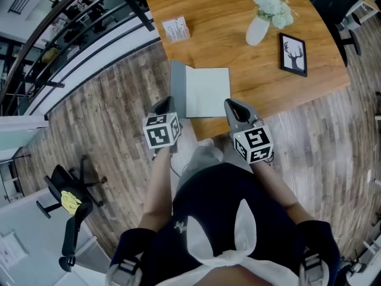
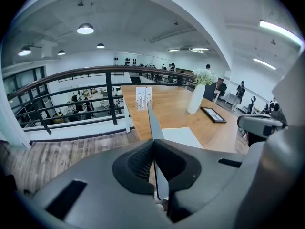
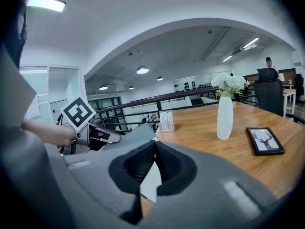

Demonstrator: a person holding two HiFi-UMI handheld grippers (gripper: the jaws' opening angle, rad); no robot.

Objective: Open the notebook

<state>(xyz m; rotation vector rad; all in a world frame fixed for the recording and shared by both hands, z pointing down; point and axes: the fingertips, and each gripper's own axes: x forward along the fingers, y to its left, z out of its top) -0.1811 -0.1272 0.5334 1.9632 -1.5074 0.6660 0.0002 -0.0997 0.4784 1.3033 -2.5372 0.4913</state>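
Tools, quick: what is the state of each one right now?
Left tool: closed, holding the grey notebook cover.
Right tool: closed, holding a white notebook page.

On the tabletop, the notebook lies at the near edge — a card stand by the left edge, a vase mid-table, a picture frame just right of it.

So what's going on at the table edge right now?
A person is working the notebook with both tongs at the near edge of the wooden table. The left tongs are shut on the grey cover, which stands raised nearly upright; the right tongs are shut on the white pages. The notebook is partly open.
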